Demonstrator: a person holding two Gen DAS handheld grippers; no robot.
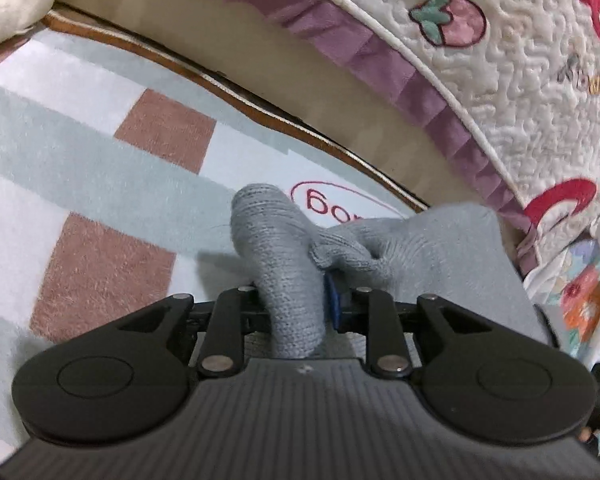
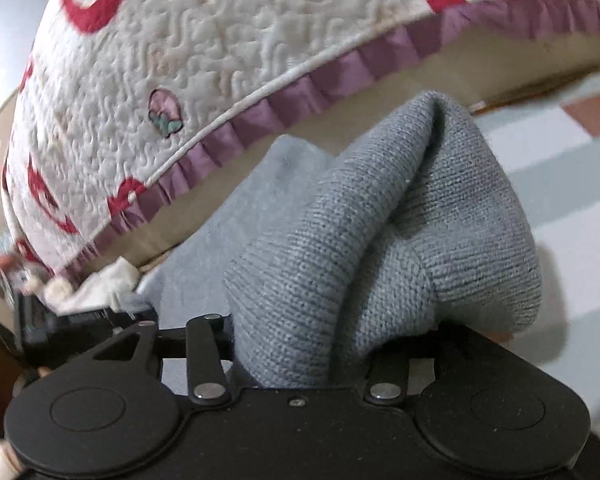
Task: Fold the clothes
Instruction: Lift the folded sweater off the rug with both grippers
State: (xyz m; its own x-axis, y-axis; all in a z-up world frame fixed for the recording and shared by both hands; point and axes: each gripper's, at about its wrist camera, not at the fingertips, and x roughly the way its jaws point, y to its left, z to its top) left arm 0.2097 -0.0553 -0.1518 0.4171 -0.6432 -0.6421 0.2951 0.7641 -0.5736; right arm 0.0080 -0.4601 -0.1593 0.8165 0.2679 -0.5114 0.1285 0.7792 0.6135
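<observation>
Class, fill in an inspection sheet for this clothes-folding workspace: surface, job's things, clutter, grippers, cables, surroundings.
Surface: checked pale-blue, white and pink rug.
Job's things: grey knitted garment, bunched, partly lifted.
Clutter: white crumpled cloth beside the quilt.
Grippers: left gripper shut on a garment fold; right gripper clamps a thick bunch.
Cables: nothing seen.
Surroundings: cream quilted cover, strawberry motifs, purple frill.

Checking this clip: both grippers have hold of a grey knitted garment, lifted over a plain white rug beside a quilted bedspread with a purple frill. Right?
Not quite: the rug is checked in pale blue, white and dusty pink, as the left wrist view shows. The rest stands: both grippers grip the grey knitted garment beside the quilted bedspread.
</observation>
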